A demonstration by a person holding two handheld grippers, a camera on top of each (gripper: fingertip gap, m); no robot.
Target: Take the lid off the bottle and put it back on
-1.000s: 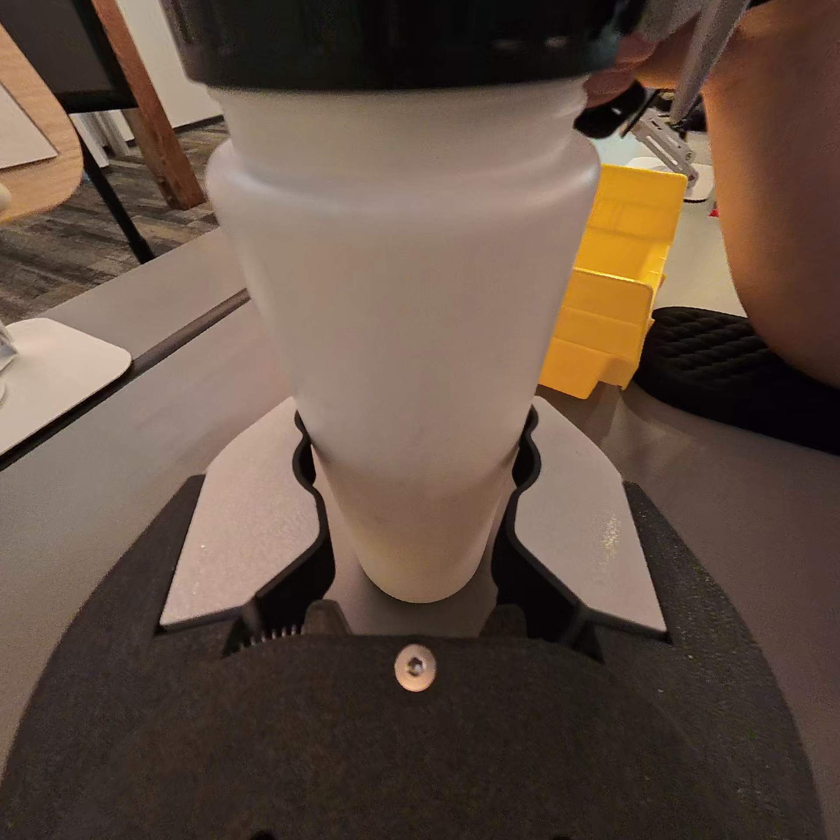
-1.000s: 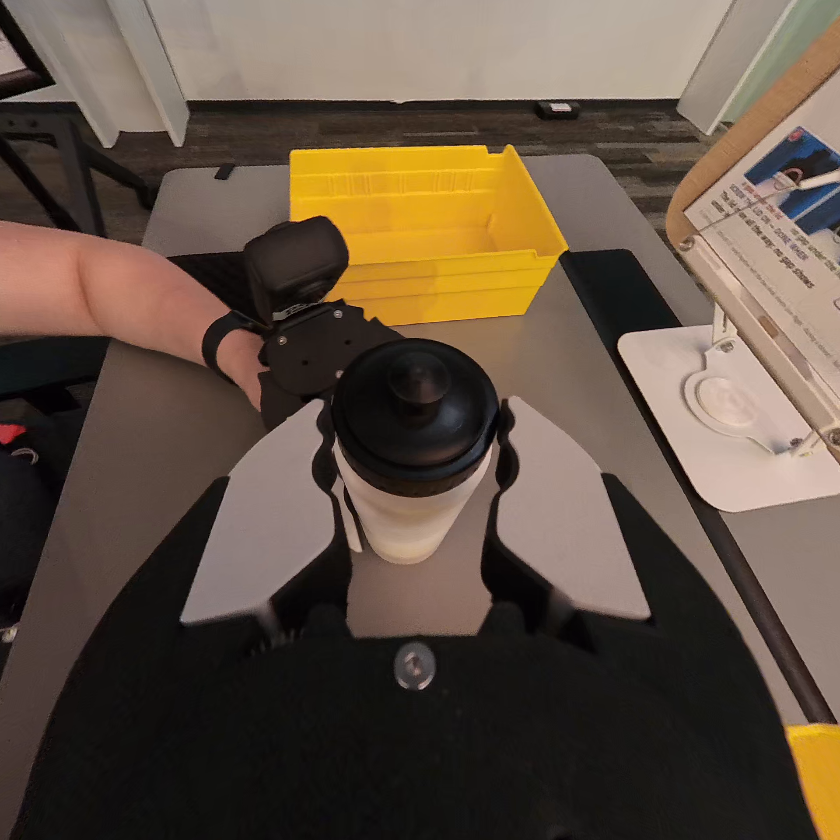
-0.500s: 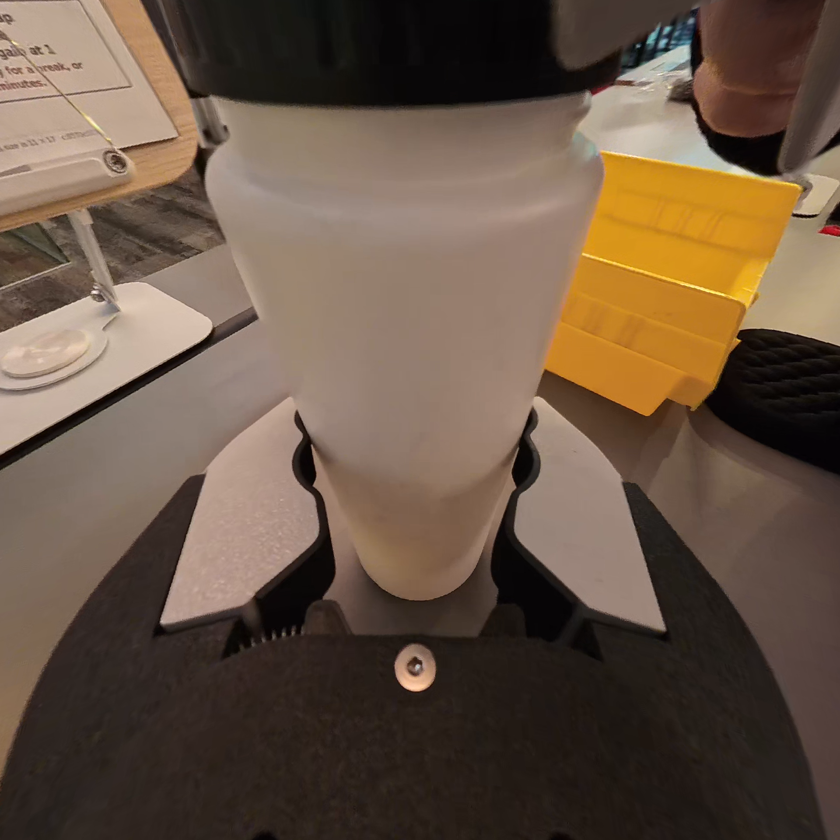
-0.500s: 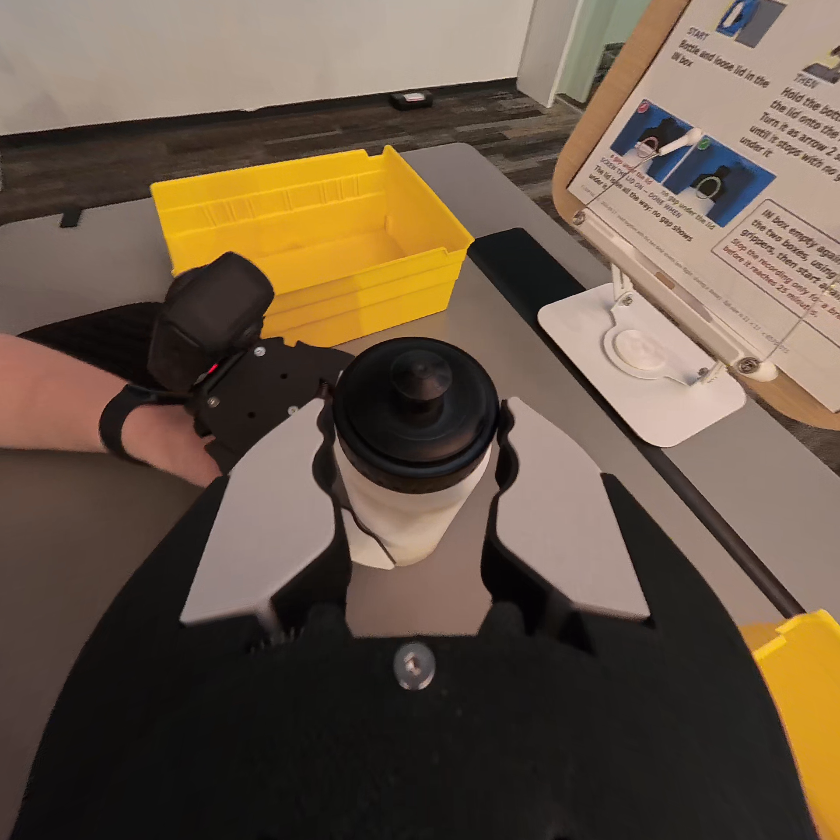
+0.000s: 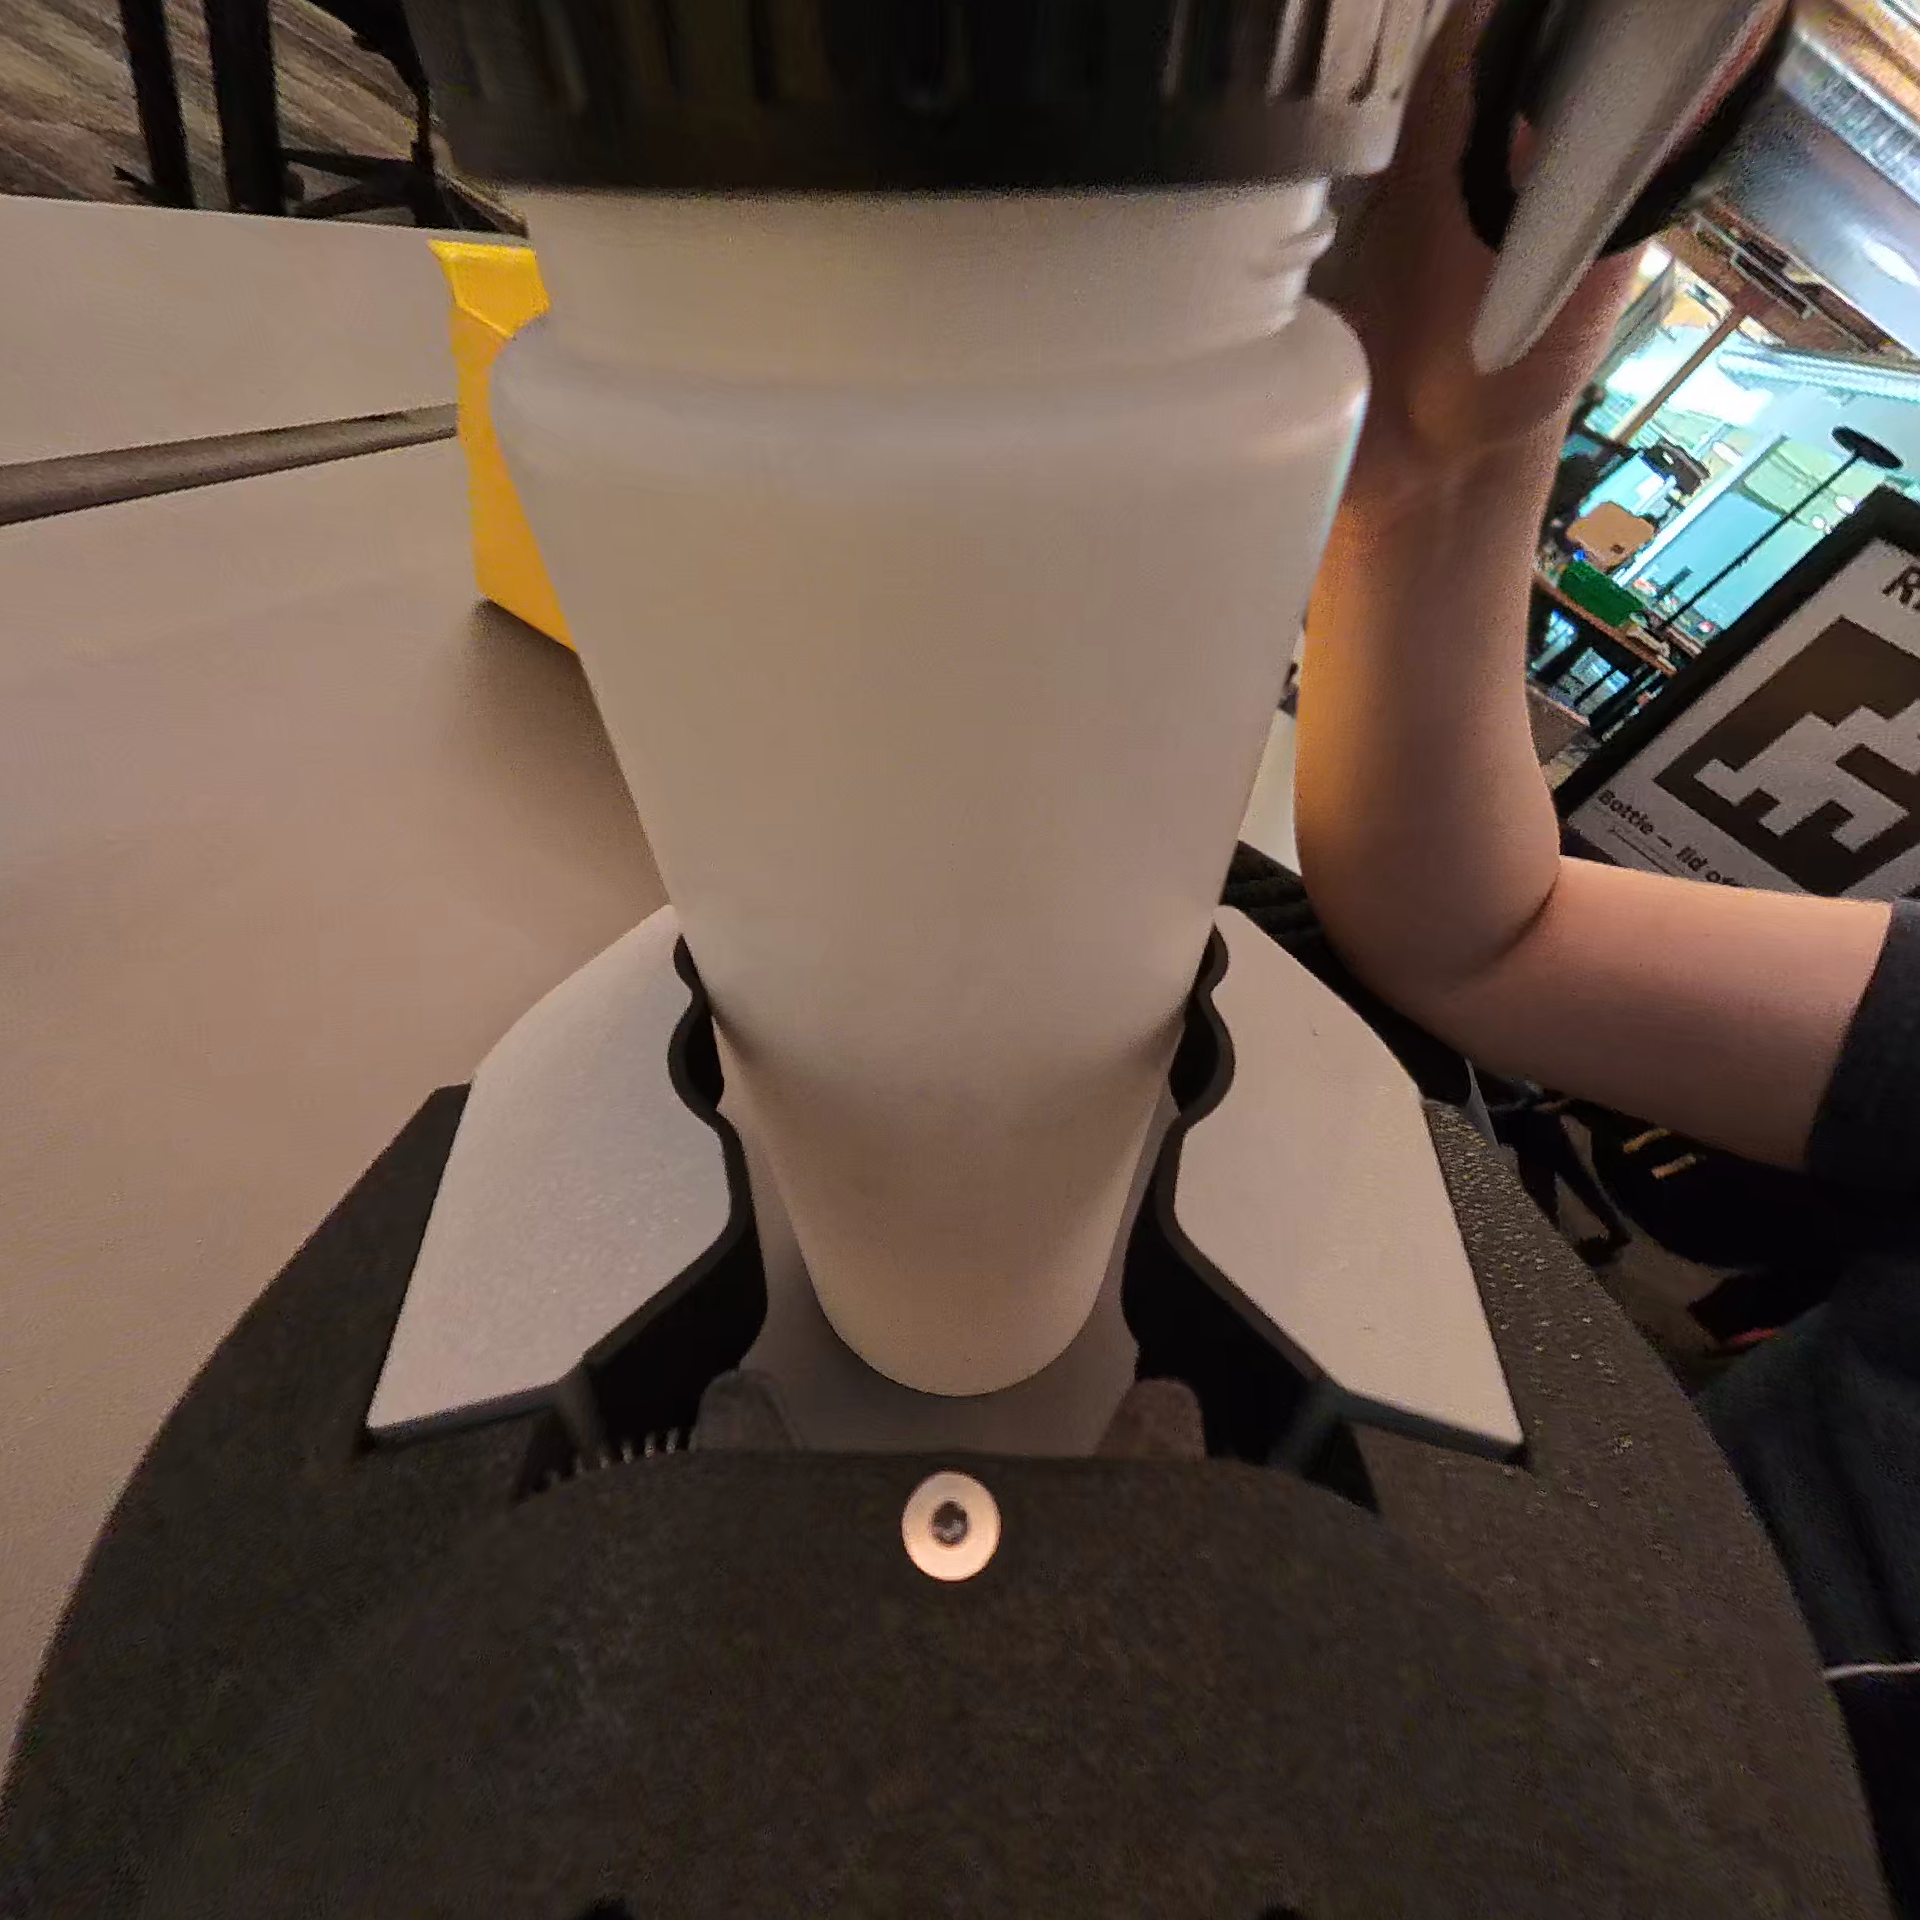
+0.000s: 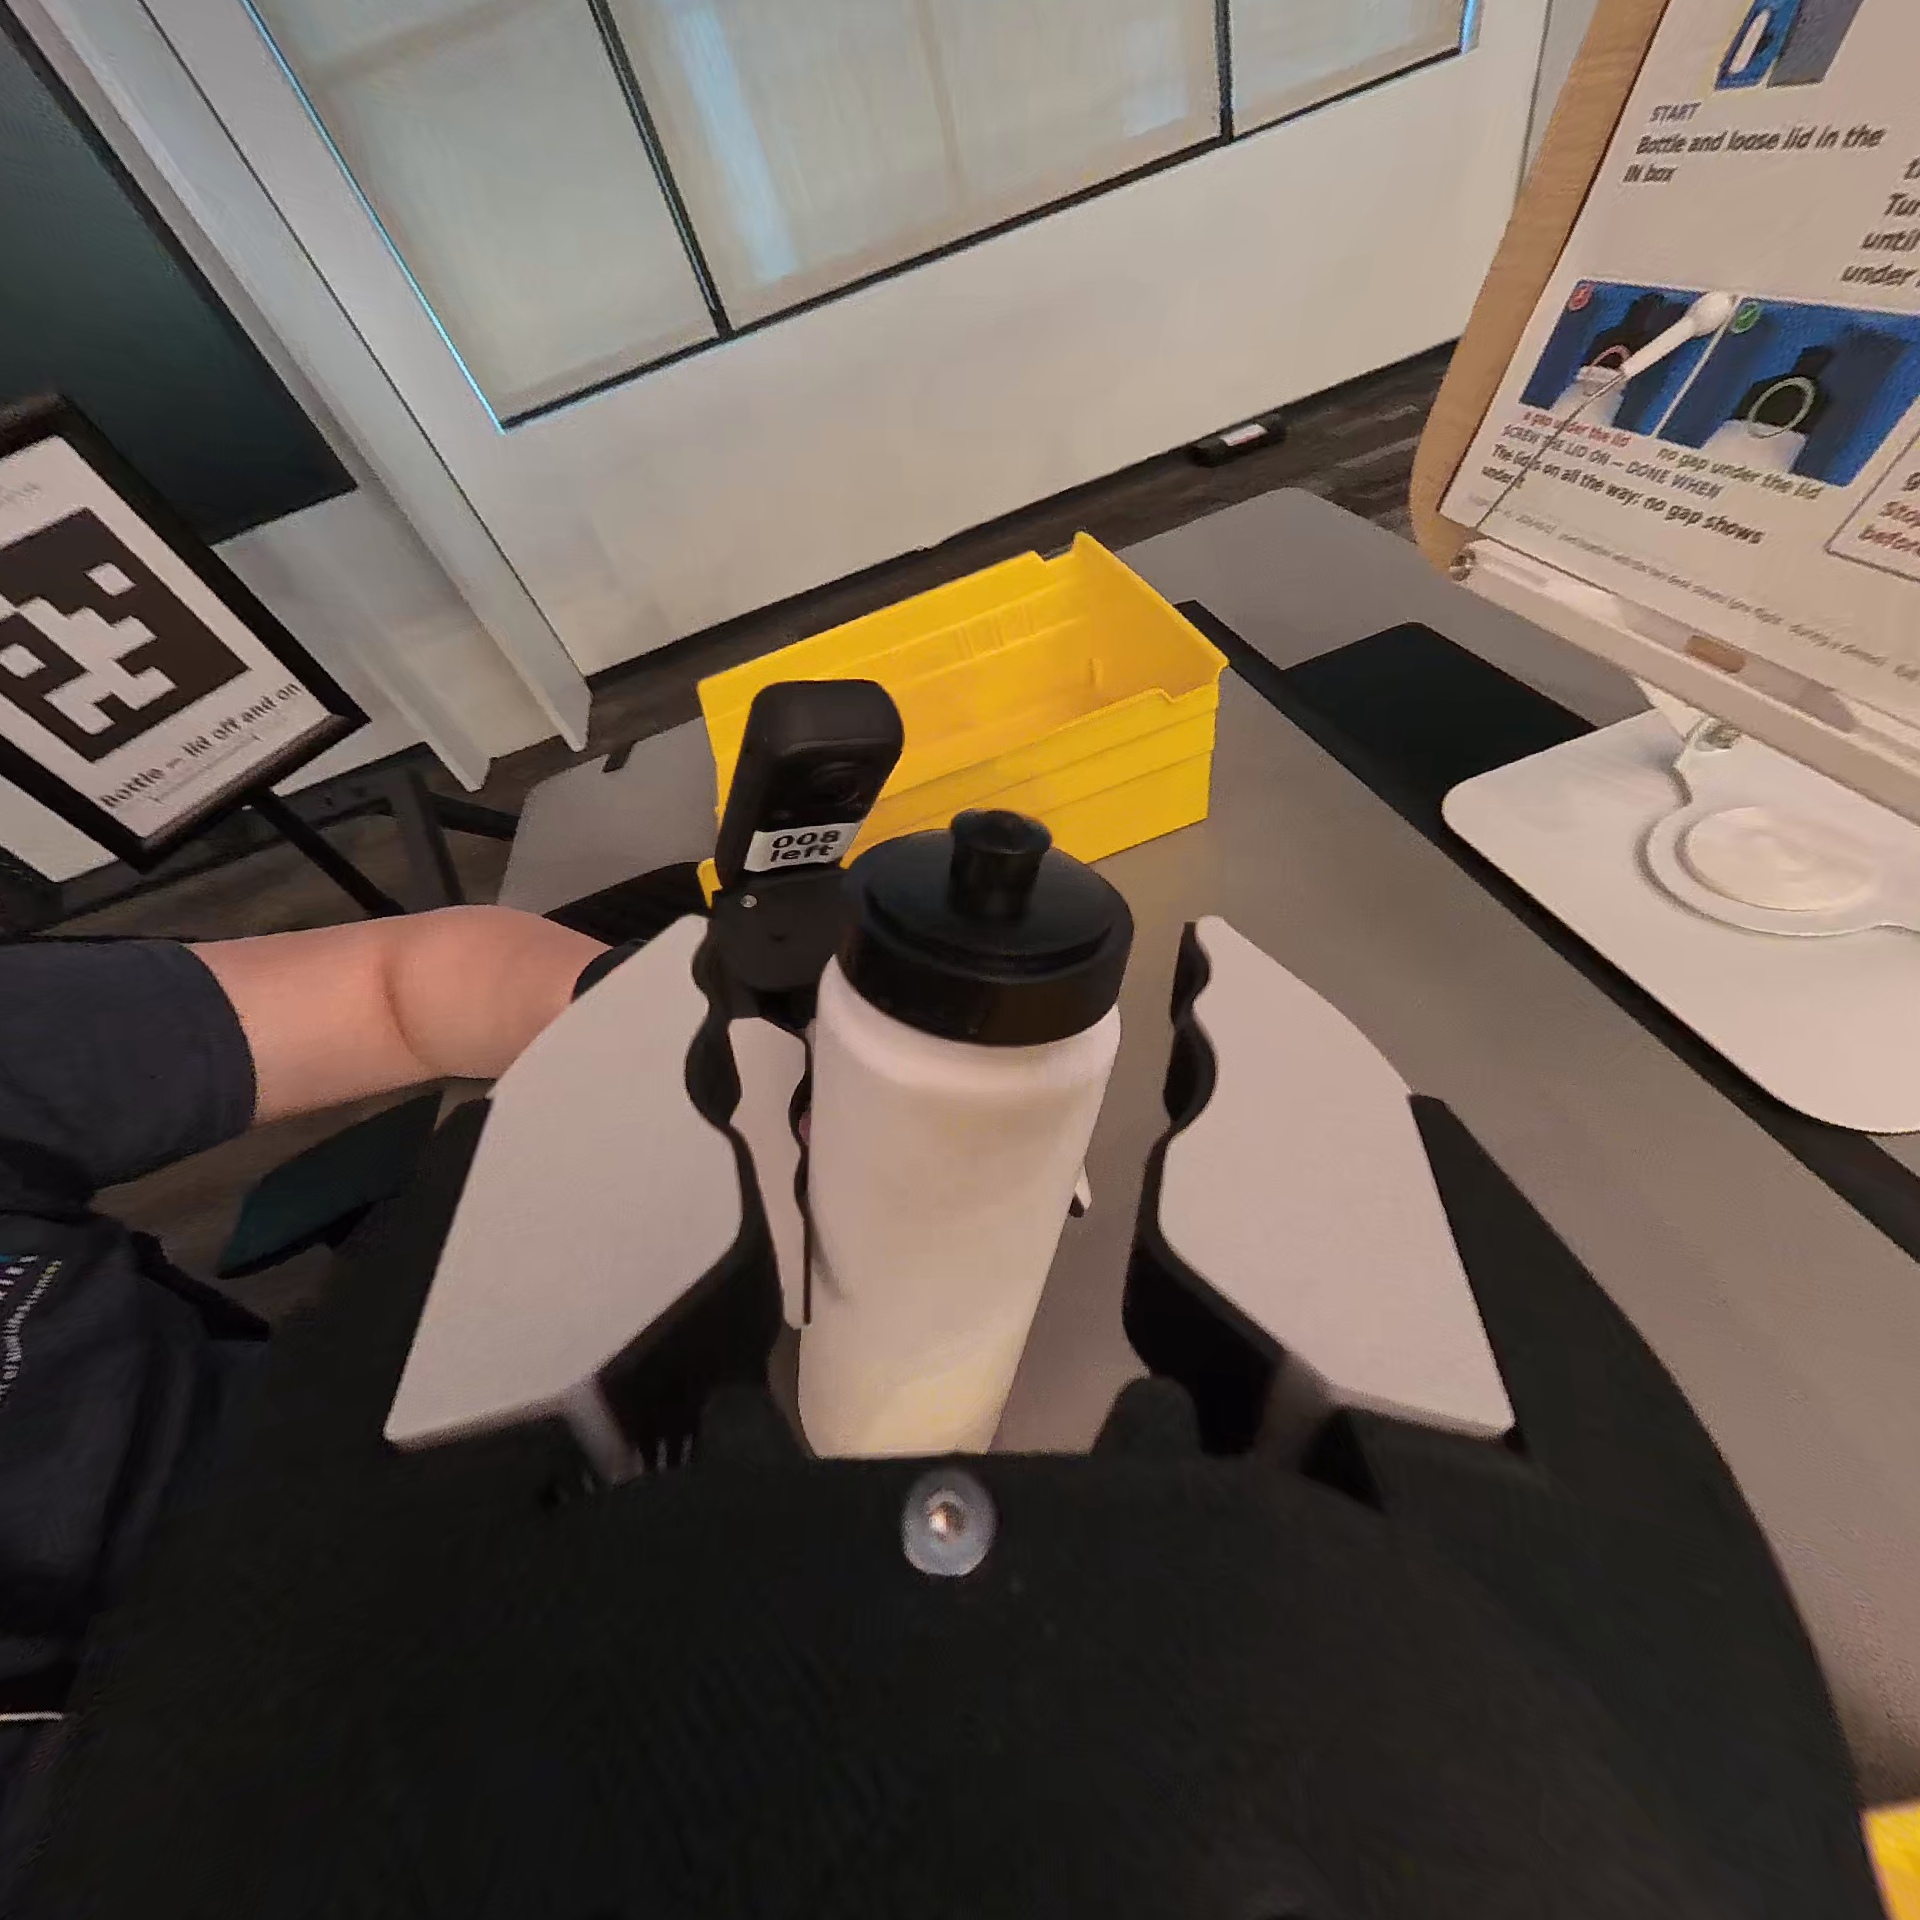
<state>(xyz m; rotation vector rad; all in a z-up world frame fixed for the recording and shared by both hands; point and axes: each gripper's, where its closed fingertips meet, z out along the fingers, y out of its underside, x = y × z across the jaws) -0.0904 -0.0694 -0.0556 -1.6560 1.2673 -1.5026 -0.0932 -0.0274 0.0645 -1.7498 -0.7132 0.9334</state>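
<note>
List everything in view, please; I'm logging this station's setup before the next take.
bottle: one, white, centre, held low
lid: one, black, on the bottle
bin: one, yellow, behind the bottle
mat: one, black, right of the bin
instruction board: one, white sheet on wood, far right
marker sign: one, black and white, far left
table: one, grey, under it all
left gripper: one, black and grey, shut on the bottle
right gripper: one, black and grey, open around the lid
forearm: one, bare, left
</note>
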